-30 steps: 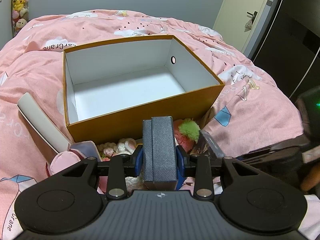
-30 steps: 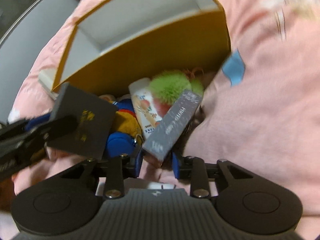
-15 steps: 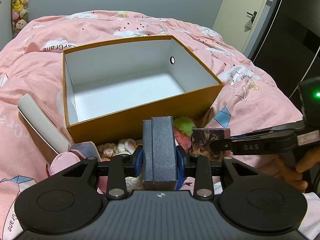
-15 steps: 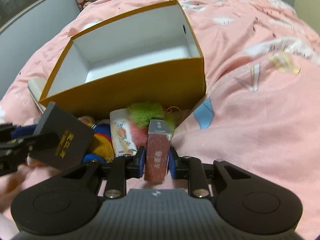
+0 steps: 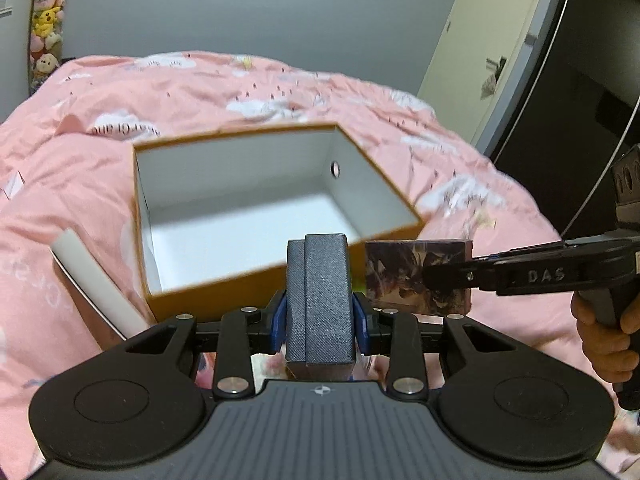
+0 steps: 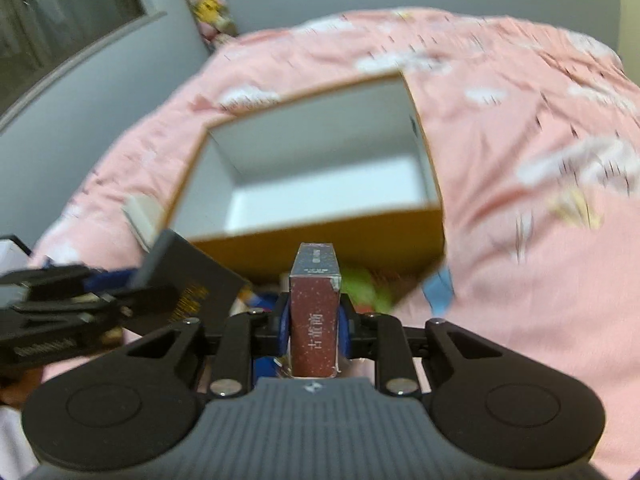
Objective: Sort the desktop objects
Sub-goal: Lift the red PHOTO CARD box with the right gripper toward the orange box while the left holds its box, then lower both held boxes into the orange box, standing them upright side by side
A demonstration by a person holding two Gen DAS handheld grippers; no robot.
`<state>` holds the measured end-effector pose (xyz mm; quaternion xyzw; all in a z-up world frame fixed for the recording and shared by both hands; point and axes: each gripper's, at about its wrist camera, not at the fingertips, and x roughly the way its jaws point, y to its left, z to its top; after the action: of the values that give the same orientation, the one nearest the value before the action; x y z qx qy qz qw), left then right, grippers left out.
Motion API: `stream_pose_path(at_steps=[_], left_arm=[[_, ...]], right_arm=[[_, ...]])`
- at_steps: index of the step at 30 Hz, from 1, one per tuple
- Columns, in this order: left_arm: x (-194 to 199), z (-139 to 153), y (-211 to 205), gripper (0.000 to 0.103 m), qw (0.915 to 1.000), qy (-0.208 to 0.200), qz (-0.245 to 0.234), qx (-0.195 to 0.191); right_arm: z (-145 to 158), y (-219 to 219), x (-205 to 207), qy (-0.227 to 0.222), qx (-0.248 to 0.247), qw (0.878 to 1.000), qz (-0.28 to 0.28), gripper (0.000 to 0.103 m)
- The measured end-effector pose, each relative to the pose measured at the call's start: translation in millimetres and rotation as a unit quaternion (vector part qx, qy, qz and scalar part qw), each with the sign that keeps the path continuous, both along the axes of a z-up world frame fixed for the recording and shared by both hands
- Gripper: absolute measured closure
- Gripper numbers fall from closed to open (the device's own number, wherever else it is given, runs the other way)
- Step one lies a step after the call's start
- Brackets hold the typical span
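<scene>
We hold both grippers side by side above the pink bed (image 5: 120, 168), each tipped downward toward the open orange box (image 5: 224, 280) at our twelve o'clock.

Our left gripper (image 5: 320, 318) has its jaws clamped on a dark grey textured case (image 5: 322, 300), standing upright between the blue pads, just short of the box's near wall.

Our right gripper (image 6: 314, 324) has its jaws clamped on a narrow reddish-brown box with printed characters (image 6: 314, 320), also upright. In the left wrist view that gripper reaches in level from three o'clock, with our hand (image 5: 608, 336) wrapped around its handle. The reddish-brown box is level with the orange box's near rim, just beside the grey case.

A white sheet (image 5: 92, 276) lies at the box's nine o'clock, and something green and fuzzy (image 6: 364, 288) sits against the near wall.
</scene>
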<state>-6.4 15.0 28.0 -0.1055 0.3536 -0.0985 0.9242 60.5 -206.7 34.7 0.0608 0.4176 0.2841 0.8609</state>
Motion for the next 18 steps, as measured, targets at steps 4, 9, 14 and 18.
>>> stream_pose_path(at_steps=[4,9,14,18], left_arm=[[5,25,19,0.065,0.9995,-0.019,0.018,-0.015],[34,44,38,0.065,0.9985,-0.022,0.046,0.02],[75,25,50,0.065,0.9971,0.022,0.064,0.035],[94,1,55,0.065,0.9945,0.051,0.08,0.045]], right_arm=[[24,6,12,0.001,0.054,0.998,0.027,0.078],[42,33,39,-0.005,0.069,0.996,0.06,0.078],[29,64,88,0.05,0.063,0.994,0.077,0.078],[10,85,115,0.084,0.039,0.992,0.086,0.078]])
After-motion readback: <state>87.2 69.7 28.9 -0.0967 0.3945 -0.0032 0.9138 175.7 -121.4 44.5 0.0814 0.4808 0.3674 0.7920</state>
